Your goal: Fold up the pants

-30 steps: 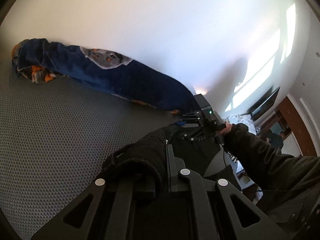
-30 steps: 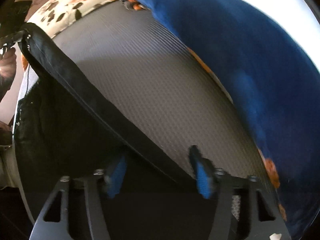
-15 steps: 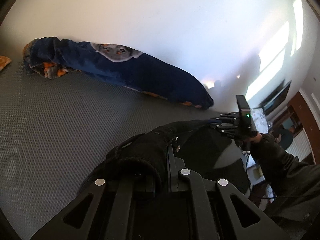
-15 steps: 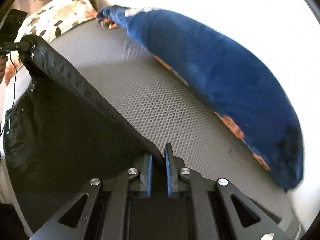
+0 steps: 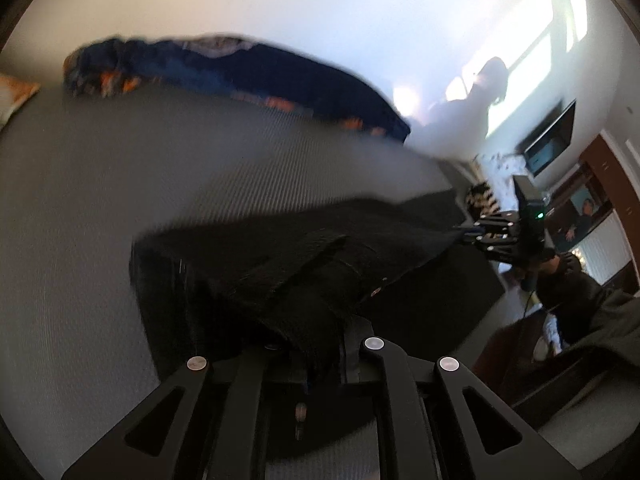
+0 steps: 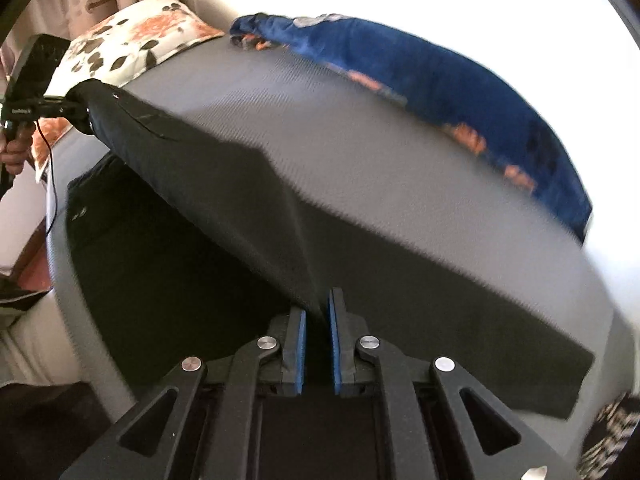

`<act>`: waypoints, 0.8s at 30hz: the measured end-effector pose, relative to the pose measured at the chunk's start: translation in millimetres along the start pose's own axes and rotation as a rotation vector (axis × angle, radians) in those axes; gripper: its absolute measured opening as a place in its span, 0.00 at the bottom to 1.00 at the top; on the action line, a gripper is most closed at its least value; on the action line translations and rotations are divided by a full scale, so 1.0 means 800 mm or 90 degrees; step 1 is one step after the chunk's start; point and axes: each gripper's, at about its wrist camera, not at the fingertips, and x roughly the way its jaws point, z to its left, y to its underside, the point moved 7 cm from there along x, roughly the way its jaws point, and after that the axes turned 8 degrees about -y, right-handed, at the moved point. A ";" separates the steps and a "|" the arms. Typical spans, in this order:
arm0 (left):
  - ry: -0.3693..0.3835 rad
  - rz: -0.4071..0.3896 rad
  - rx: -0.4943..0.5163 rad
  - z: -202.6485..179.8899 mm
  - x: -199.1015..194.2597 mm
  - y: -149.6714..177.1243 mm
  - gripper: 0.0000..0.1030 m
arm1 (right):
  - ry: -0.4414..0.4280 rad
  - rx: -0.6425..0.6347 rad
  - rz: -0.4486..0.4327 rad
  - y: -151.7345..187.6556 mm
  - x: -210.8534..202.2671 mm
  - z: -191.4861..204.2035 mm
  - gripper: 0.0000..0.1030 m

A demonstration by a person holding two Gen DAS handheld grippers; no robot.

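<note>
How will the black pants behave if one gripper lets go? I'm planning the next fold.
Probably floppy: the black pants hang as a sagging sheet between the right gripper and the left gripper. A released corner would likely drop onto the grey mattress. The cloth looks thick, so folds may spring open somewhat.
</note>
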 end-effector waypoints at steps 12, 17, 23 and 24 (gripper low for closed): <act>-0.101 0.099 -0.025 0.007 0.033 0.092 0.24 | 0.021 0.033 0.047 0.068 0.059 0.033 0.09; -0.178 0.093 0.001 0.013 0.006 0.095 0.67 | 0.019 0.046 0.039 0.068 0.057 0.031 0.09; -0.147 0.041 -0.114 0.011 -0.043 0.103 0.70 | 0.023 0.049 0.031 0.069 0.059 0.031 0.10; -0.130 0.031 -0.143 0.009 -0.047 0.105 0.70 | 0.022 0.049 0.030 0.069 0.059 0.031 0.10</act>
